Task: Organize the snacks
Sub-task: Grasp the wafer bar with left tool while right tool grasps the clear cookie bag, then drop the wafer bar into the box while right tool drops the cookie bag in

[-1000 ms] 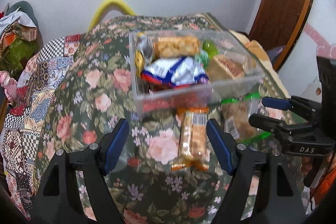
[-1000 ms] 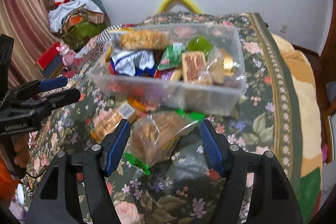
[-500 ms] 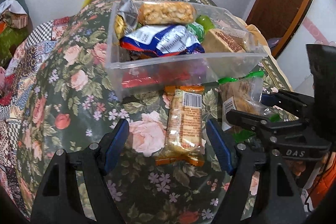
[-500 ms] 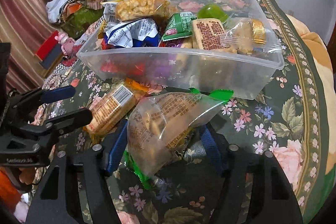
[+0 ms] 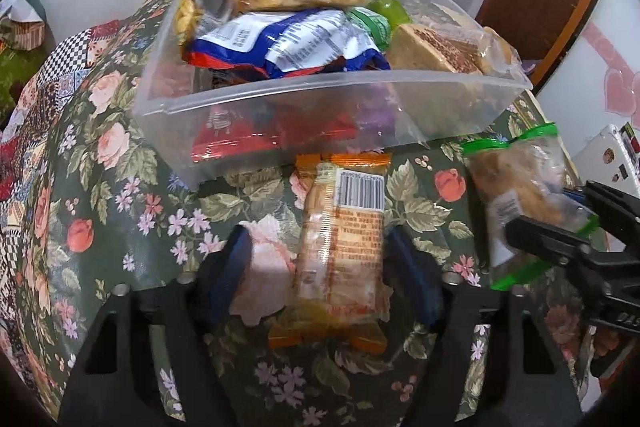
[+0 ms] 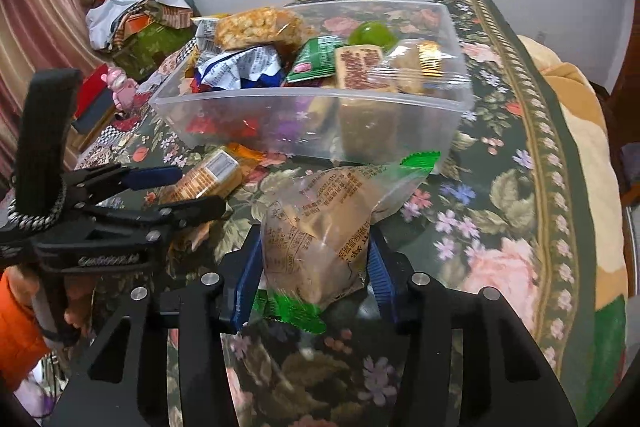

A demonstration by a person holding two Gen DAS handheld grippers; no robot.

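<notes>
1. The left gripper (image 5: 316, 259) straddles the orange-ended clear-wrapped biscuit bar (image 5: 340, 247) on the floral blanket (image 5: 120, 195), fingers spread, unclenched.
2. The right gripper (image 6: 314, 269) clasps the green-edged clear snack bag (image 6: 320, 231), near the clear plastic tub (image 6: 312, 123) of snacks.

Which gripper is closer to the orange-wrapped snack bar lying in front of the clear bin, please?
Left. The left gripper straddles the orange-wrapped snack bar, fingers on either side; the right gripper sits beside it, around the green-edged clear bag.
</notes>
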